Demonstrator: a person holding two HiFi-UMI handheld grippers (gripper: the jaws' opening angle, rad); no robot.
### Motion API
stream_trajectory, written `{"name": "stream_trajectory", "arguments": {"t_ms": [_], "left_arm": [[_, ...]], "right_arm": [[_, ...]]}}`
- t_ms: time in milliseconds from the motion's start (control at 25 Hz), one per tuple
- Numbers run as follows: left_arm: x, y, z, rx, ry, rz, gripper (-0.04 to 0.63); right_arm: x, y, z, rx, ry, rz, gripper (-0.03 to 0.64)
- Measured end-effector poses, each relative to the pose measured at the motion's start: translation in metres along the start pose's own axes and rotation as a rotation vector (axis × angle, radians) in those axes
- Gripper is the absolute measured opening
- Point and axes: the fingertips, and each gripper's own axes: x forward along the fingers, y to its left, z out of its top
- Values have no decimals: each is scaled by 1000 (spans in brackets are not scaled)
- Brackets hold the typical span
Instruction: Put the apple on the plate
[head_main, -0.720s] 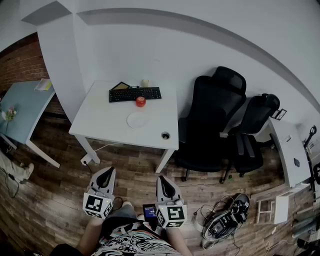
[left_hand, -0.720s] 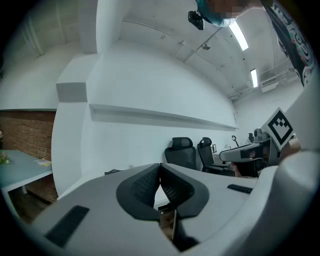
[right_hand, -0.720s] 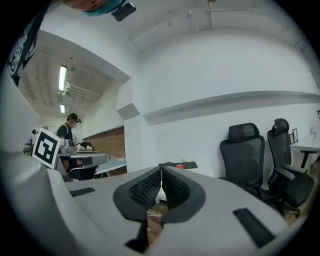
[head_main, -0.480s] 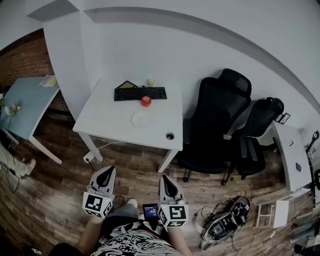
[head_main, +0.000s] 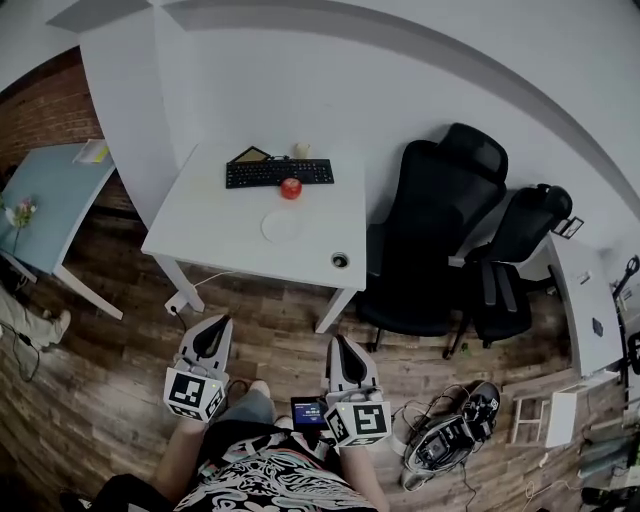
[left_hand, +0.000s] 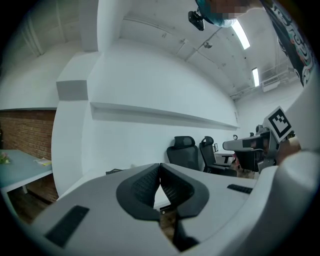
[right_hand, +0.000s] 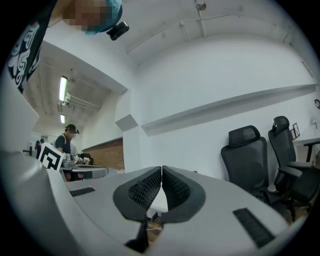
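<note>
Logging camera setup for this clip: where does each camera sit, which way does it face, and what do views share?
Head view: on the person's head, steeply down at white table, apple, plate; left claw, right claw, patterned shirt show.
Left gripper view: on left claw, level along its shut jaws toward wall, office chairs.
Right gripper view: on right claw, level along shut jaws toward that wall.
Shared: office chairs, in all three.

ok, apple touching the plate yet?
Apart. The head view shows the apple sitting by the keyboard, with a strip of bare white table between it and the plate.
</note>
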Motion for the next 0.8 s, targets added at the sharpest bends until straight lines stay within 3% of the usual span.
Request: {"name": "stream_trajectory", "arguments": {"t_ms": [200,400,520,800], "left_arm": [[25,10,0,0,15,2,17],[68,38,0,-6,13,12,17],[100,62,-3,22,16,7,17],[186,131,-5,-6,22,1,17]], "right_arm": [[22,-16,5,-48,14,9,29],[69,-34,1,8,14,15,29],[108,-42,-8,-8,38,8,29],[212,-70,-24,-56,142,-29,29]]}}
